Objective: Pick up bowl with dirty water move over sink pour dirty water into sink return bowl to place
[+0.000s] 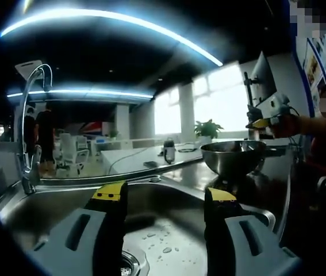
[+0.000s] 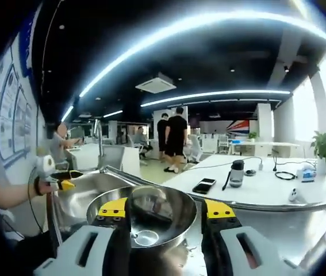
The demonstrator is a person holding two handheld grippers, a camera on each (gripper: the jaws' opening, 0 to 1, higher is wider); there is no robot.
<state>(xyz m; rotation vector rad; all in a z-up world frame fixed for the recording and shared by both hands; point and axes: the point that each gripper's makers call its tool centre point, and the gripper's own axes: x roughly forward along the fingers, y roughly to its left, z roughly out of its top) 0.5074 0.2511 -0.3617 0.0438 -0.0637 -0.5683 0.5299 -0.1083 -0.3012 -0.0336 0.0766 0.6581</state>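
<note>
A steel bowl [image 1: 233, 156] stands on the steel counter just right of the sink [image 1: 65, 201]. My left gripper [image 1: 165, 195] hangs open over the sink basin, with nothing between its yellow-tipped jaws. My right gripper [image 1: 264, 122], held by a hand, hovers just above the bowl's far right rim. In the right gripper view the bowl [image 2: 145, 215] lies close ahead, and my right gripper [image 2: 167, 208] is open with its jaws spread wide at the near rim. Whether water is inside I cannot tell. My left gripper [image 2: 59, 184] shows at the left over the sink [image 2: 88, 187].
A tall curved faucet [image 1: 31, 115] rises at the sink's far left corner, and the drain [image 1: 129, 264] lies under my left jaws. Behind the counter a white table [image 2: 266, 187] carries a phone [image 2: 204, 185] and a bottle [image 2: 236, 172]. People [image 2: 175, 138] stand farther back.
</note>
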